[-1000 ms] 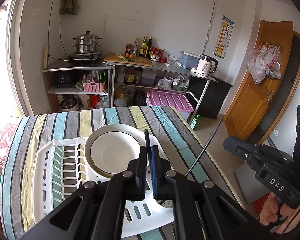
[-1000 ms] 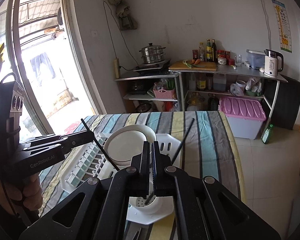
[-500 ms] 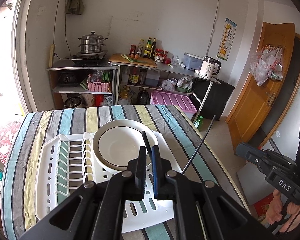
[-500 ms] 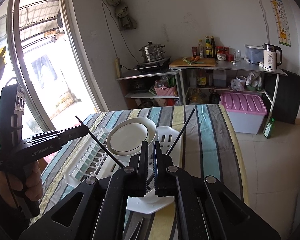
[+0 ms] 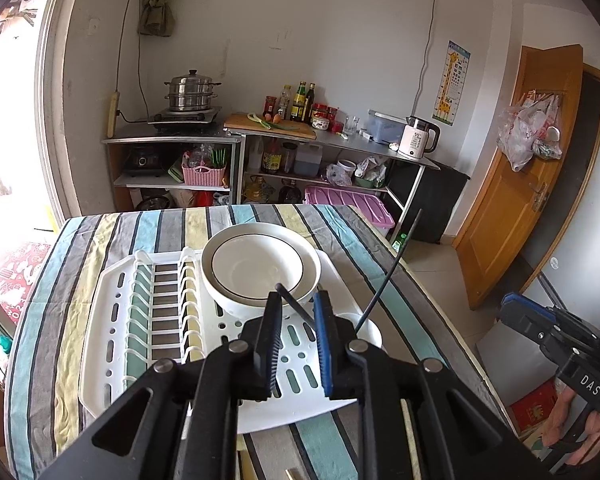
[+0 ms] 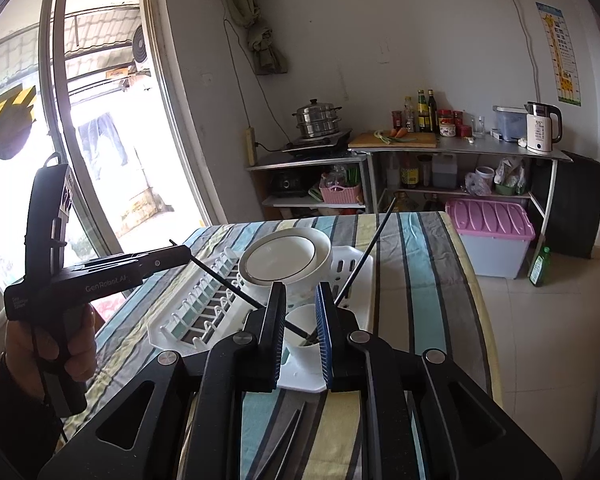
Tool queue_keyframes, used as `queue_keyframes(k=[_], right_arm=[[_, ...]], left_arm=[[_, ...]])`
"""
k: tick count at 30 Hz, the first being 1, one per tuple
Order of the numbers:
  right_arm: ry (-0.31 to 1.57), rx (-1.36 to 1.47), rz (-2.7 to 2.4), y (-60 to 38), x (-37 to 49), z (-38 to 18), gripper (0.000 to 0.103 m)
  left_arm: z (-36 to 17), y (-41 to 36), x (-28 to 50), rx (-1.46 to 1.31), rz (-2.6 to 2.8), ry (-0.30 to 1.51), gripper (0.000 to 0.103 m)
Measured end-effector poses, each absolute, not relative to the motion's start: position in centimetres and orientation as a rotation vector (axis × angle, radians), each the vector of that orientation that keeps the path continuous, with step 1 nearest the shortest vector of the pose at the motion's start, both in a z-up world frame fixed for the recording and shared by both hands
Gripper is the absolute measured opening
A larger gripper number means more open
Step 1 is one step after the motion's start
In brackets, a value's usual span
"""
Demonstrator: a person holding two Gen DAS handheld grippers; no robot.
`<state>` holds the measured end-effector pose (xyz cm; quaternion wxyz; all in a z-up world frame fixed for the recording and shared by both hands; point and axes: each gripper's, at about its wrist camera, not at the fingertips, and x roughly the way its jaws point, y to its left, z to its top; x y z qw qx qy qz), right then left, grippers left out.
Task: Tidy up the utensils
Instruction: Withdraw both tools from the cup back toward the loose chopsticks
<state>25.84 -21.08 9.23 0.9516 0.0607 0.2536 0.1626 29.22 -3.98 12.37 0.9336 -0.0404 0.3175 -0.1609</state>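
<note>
Your left tongs [image 5: 297,312] stand slightly spread; their jaws have just been opening, and a black chopstick [image 5: 296,306] lies loose between them, its lower end down in the white cup [image 6: 306,326]. That cup sits at the near right corner of the white dish rack [image 5: 112,336], which rests on the striped table [image 5: 72,264]. A white bowl [image 5: 260,268] leans at the rack's far right. A second black chopstick [image 6: 364,258] already stands in the cup, tilted toward the table's far edge. Your right tongs [image 6: 301,312] are also slightly spread, just opened, with that second stick rising just past their right jaw. Both chopsticks seem placed. More dark utensils appear to lie at the table's near edge, probably left to sort.
</note>
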Motion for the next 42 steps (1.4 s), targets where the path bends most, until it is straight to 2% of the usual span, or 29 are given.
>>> queue_keyframes(k=[13, 21, 32, 42], right_arm=[[0.505, 0.13, 0.354, -20.7, 22.0, 8.5, 0.018], [0.492, 0.136, 0.349, -20.5, 19.1, 7.6, 0.018], [0.552, 0.126, 0.343, -19.5, 14.5, 2.9, 0.018], [0.626, 0.124, 0.337, -18.9, 12.2, -0.4, 0.018]], left_arm=[[11.5, -3.0, 26.6, -0.086, -0.334, 0.655, 0.02], [10.6, -1.5, 22.0, -0.09, -0.326, 0.601, 0.02], [7.4, 1.1, 12.4, -0.092, -0.286, 0.523, 0.02], [4.0, 3.0, 8.5, -0.106, -0.206, 0.554, 0.02]])
